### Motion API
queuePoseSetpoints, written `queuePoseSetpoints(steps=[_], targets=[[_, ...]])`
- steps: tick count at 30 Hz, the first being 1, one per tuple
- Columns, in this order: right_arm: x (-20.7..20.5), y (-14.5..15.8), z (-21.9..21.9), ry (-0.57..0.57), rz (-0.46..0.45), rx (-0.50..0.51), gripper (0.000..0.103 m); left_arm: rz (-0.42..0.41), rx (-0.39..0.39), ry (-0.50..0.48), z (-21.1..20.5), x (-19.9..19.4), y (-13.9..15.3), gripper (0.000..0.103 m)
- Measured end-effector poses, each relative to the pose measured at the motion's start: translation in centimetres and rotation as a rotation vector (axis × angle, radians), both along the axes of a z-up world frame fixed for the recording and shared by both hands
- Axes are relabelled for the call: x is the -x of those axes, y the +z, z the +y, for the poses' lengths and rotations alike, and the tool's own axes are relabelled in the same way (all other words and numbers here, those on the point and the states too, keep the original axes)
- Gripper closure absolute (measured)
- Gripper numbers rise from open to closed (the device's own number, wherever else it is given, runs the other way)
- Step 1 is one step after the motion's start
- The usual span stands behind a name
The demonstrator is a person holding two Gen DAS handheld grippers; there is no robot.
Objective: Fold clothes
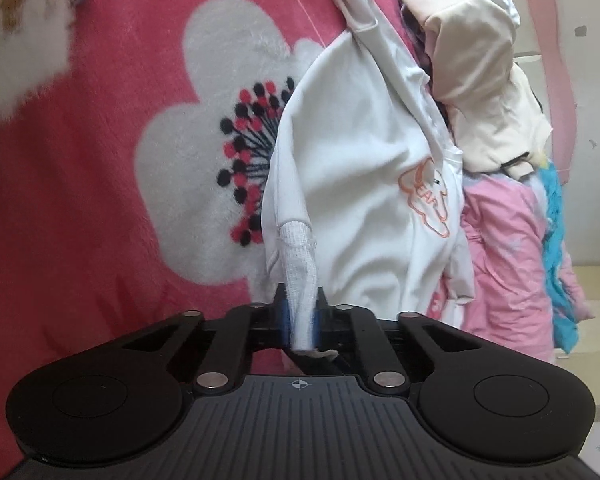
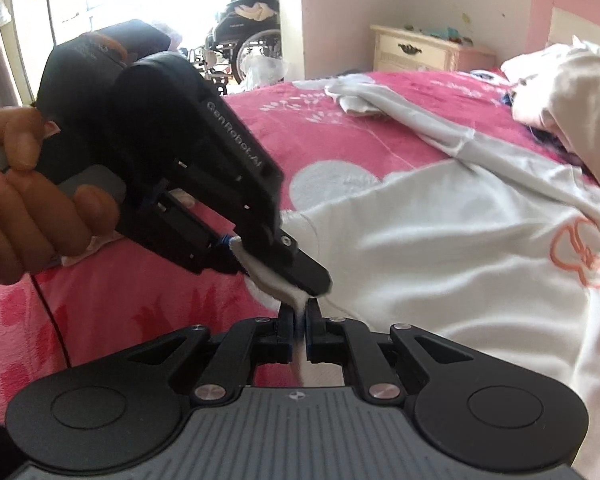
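Note:
A white sweatshirt [image 1: 360, 200] with an orange print lies spread on a pink flowered blanket [image 1: 80, 200]. My left gripper [image 1: 300, 300] is shut on its ribbed white cuff [image 1: 298, 256]. In the right wrist view the sweatshirt [image 2: 440, 260] stretches away to the right. The left gripper [image 2: 316, 284], held by a hand [image 2: 32, 208], comes in from the left and pinches the cuff [image 2: 268, 276]. Directly below it my right gripper [image 2: 300, 312] has the same strip of white fabric pressed between its narrow jaws.
A heap of clothes [image 1: 480, 80] and a pink garment [image 1: 508, 260] lie beyond the sweatshirt. A grey garment [image 2: 420, 120] crosses the blanket [image 2: 380, 140]. A cream nightstand [image 2: 416, 52] and a wheelchair [image 2: 252, 44] stand past the bed.

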State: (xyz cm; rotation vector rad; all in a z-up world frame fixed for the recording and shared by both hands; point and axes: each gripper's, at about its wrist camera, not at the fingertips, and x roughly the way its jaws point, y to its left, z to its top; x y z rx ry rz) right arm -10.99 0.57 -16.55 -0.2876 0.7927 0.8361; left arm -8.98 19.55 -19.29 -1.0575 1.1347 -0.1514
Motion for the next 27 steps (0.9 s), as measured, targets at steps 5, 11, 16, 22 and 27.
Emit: queuePoseSetpoints(steps=[5, 11, 16, 22, 27], targets=[[0.7, 2.5, -5.4, -0.116, -0.014, 0.066, 0.059, 0.021, -0.015, 0.048, 0.8, 0.4, -0.4, 0.098], [0.6, 2.4, -11.5, -0.330, 0.124, 0.254, 0.050, 0.040, -0.075, 0.059, 0.8, 0.4, -0.6, 0.098], [1.7, 1.1, -12.5, -0.379, 0.208, 0.334, 0.050, 0.021, -0.108, 0.105, 1.0, 0.7, -0.1, 0.098], [1.1, 0.7, -13.3, -0.421, 0.257, 0.312, 0.076, 0.003, -0.122, 0.124, 1.4, 0.5, 0.3, 0.098], [0.1, 3.6, -17.3, -0.527, 0.335, 0.127, 0.088, 0.002, -0.156, 0.120, 1.4, 0.4, 0.1, 0.098]])
